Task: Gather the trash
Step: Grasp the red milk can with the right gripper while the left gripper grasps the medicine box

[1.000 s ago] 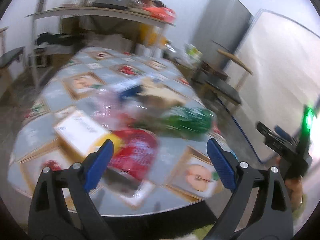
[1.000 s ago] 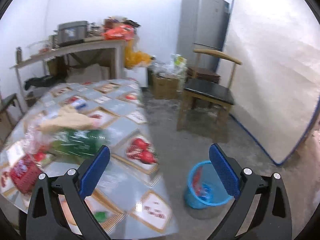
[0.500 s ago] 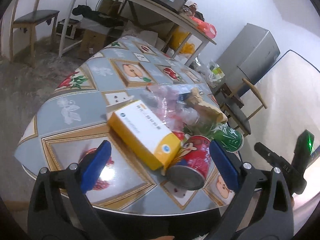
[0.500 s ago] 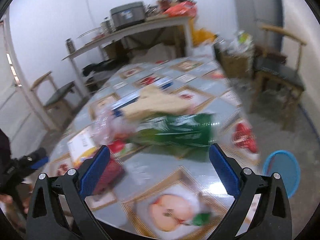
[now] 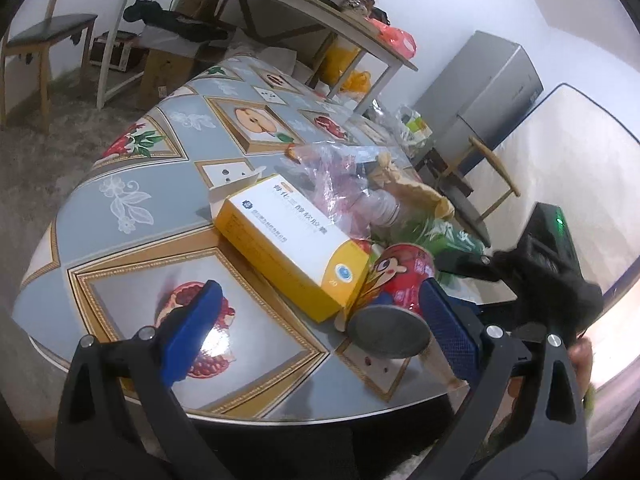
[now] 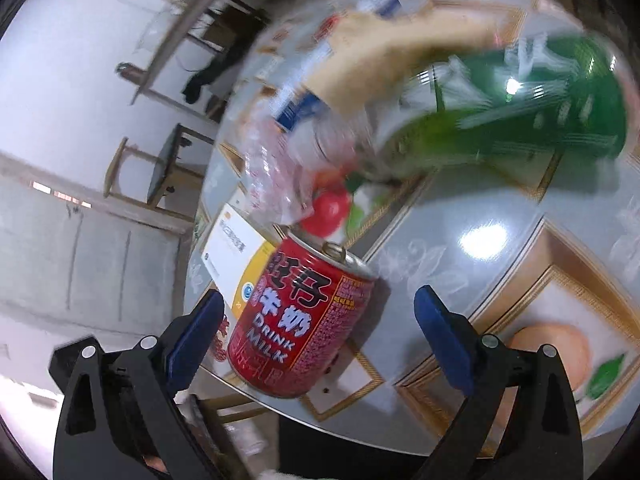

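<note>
I am bringing the right gripper (image 6: 316,332) toward the red milk can (image 6: 302,320), which is lying on its side near the table edge, touching the yellow box (image 5: 292,246). The jaws are standing wide apart with the can between them, but they are not touching it yet. The left gripper (image 5: 316,328) is also wide open and is holding nothing, hovering over the near edge.

I judge that the first pick is in hand. Next I need to close on the can's round body squarely, because it may roll away.

The green bottle (image 6: 520,120), a clear plastic bag (image 5: 336,176) and brown paper (image 5: 416,192) are lying behind. The table (image 5: 132,184) is wearing a glossy fruit-pattern cloth. A refrigerator (image 5: 492,92) and a chair (image 5: 44,36) are standing around.
</note>
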A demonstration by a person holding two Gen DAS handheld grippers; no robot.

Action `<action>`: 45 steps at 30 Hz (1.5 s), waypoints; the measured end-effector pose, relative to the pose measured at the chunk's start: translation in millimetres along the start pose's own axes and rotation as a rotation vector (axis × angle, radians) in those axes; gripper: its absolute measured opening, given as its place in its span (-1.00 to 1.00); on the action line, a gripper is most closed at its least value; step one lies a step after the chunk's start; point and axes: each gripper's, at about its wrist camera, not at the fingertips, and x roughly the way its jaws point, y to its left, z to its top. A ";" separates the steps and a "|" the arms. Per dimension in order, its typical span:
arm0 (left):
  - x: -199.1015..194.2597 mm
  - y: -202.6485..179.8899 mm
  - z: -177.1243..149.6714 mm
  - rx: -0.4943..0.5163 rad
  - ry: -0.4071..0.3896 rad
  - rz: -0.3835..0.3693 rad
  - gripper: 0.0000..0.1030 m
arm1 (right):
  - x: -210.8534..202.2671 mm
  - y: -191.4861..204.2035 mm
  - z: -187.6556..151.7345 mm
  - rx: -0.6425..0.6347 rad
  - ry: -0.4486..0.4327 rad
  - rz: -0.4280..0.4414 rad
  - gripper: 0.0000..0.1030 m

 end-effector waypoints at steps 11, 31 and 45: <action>-1.4 7.5 -0.7 0.003 -0.004 -0.013 0.75 | 27.9 -0.5 1.4 0.094 0.007 0.016 0.59; 62.7 -7.3 39.2 -0.098 0.111 0.307 0.68 | -14.5 -49.0 -1.5 0.128 -0.048 0.002 0.37; 94.8 -27.9 50.2 -0.174 0.021 0.576 0.73 | -26.8 -70.5 -5.5 0.075 -0.092 0.040 0.37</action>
